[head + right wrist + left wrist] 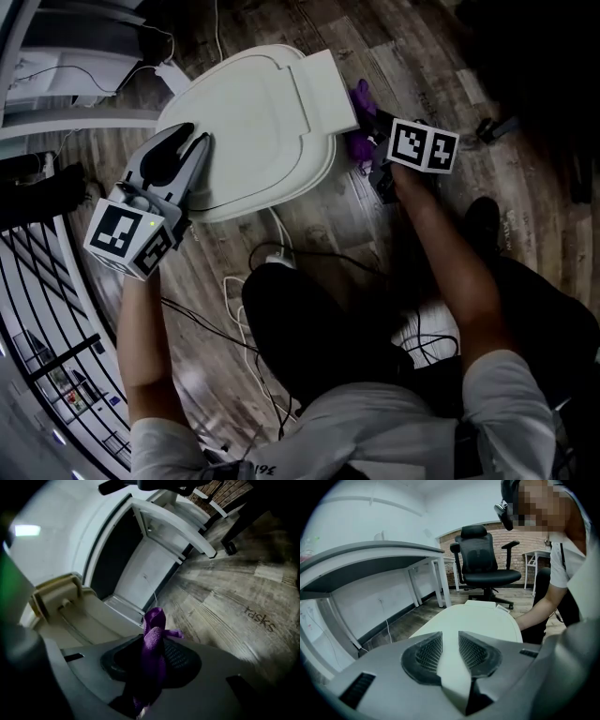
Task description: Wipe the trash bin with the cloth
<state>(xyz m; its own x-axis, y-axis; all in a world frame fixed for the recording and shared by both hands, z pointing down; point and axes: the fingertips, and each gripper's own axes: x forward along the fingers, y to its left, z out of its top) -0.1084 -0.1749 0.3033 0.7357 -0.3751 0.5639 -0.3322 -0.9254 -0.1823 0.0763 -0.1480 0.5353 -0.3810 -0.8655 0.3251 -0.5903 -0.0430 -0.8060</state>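
Your right gripper (pixel 151 656) is closed narrow on the purple cloth (pixel 153 630), which stands up between the pads. It is just beside the right edge of the white trash bin (pixel 253 122), upper middle of the head view. I advise you to lay the loose fold flat on the lid and wipe in overlapping strokes. Your left gripper (pixel 450 651), jaws apart and empty, is at the lid's left rim and can steady the bin. On the floor (pixel 220 588) only the word "tasks" is readable.

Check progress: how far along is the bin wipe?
Done: the cloth is clamped in the right hand-held gripper. In hand: it hangs beside the trash bin; the left hand-held gripper sits open over the bin's top. Left: the wiping itself; no cloth-to-bin contact visible.
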